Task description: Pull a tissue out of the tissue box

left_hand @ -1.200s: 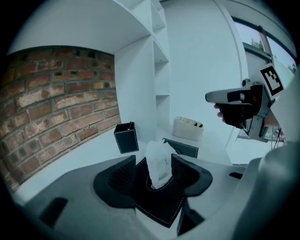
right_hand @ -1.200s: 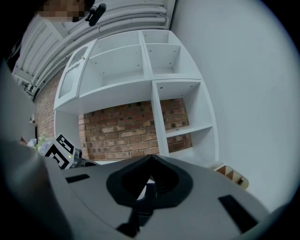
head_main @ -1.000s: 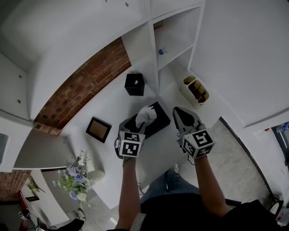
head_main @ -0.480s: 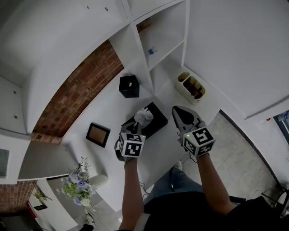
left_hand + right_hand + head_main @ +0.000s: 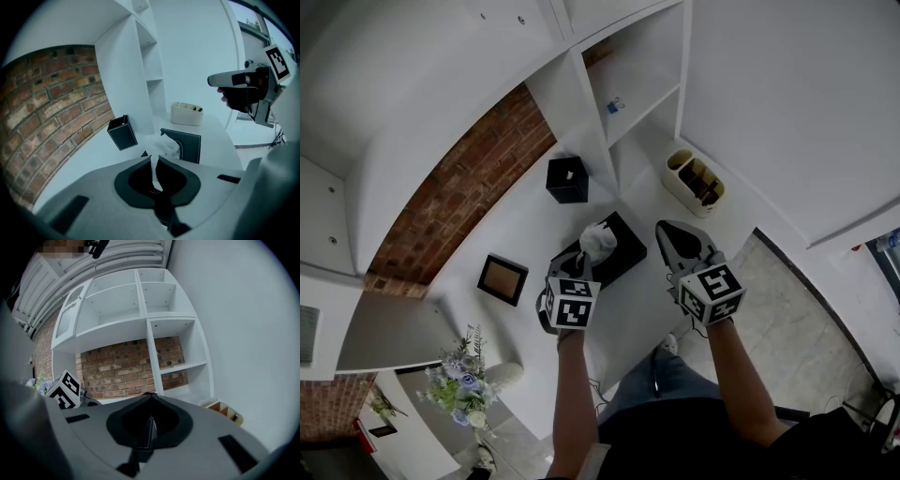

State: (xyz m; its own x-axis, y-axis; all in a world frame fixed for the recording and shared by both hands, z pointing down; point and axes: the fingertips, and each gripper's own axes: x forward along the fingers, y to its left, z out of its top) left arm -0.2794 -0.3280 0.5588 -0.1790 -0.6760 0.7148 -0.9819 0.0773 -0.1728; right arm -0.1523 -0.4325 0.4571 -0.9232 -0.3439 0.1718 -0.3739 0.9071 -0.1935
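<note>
A dark tissue box [image 5: 619,255] lies on the white counter [image 5: 534,225], with a white tissue [image 5: 598,239] standing up out of its slot. My left gripper [image 5: 579,262] reaches down to the box from the near side and is shut on the tissue. In the left gripper view a strip of tissue [image 5: 153,169] is pinched between the closed jaws, in front of the box [image 5: 185,146]. My right gripper [image 5: 667,230] hovers to the right of the box, shut and holding nothing. It also shows at the upper right of the left gripper view as the right gripper [image 5: 212,80].
A black square holder [image 5: 567,180] stands behind the box near the brick wall. A cream organizer [image 5: 694,183] sits at the counter's right, under white shelves [image 5: 637,75]. A small picture frame [image 5: 502,278] and a flower bunch [image 5: 459,380] lie to the left.
The left gripper's jaws, spread around the tissue a second ago, have closed on it. Neither hand has moved much.
</note>
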